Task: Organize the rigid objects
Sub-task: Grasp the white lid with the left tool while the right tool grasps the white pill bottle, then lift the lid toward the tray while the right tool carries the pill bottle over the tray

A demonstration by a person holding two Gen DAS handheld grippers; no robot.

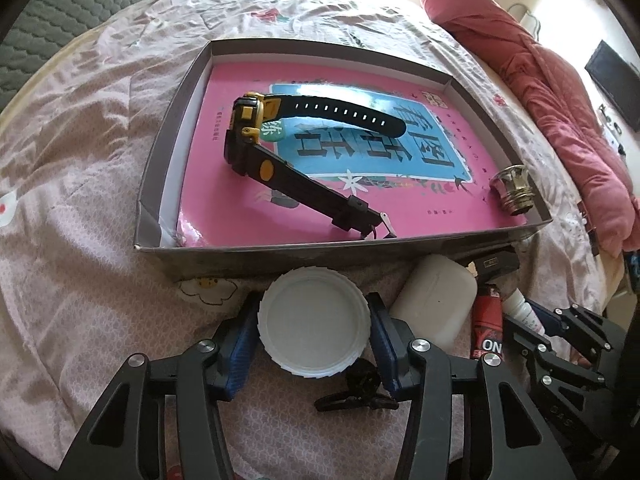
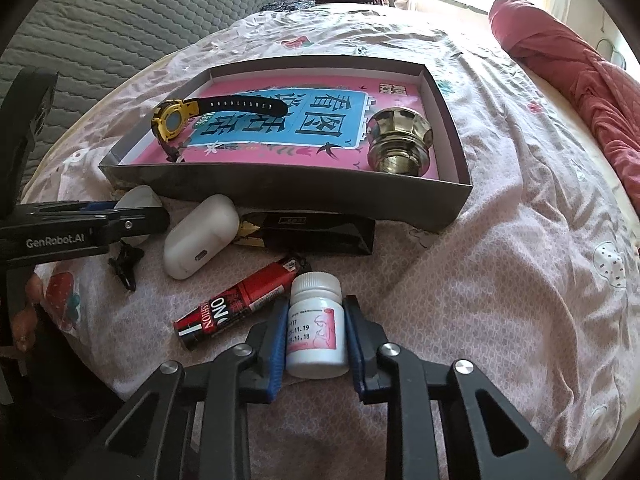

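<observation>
Left wrist view: the left gripper (image 1: 314, 334) straddles a white ribbed jar lid (image 1: 314, 326) lying on the pink patterned bedsheet (image 1: 80, 200), its blue pads (image 1: 242, 344) close against the lid's rim on both sides; whether they actually press on it cannot be told. Just beyond the lid stands a shallow grey cardboard box (image 1: 160, 148) holding a pink book (image 1: 224, 128) with a blue cover panel. A black-and-yellow wristwatch (image 1: 256, 128) lies on the book, straps splayed, and a brass door knob (image 1: 514, 192) sits in the box's near right corner. Right of the lid lie a white earbud case (image 1: 436, 300), a red tube (image 1: 486, 328) and a small black clip (image 1: 356, 392). The right gripper (image 1: 532, 320) shows at the frame's right edge. A red quilt (image 1: 540, 92) is bundled at the bed's far side.

Right wrist view: the right gripper (image 2: 316, 336) pinches a small white pill bottle (image 2: 316, 328) with a pink label, its blue pads flat against the bottle's sides. The red tube (image 2: 240, 304) lies just left of it, the earbud case (image 2: 200, 236) and a black carton (image 2: 316, 232) beyond, in front of the box (image 2: 280, 188). The watch (image 2: 176, 120) and knob (image 2: 400, 140) rest inside on the book (image 2: 280, 152). The left gripper (image 2: 132, 216) reaches in from the left, over the lid (image 2: 138, 200).
</observation>
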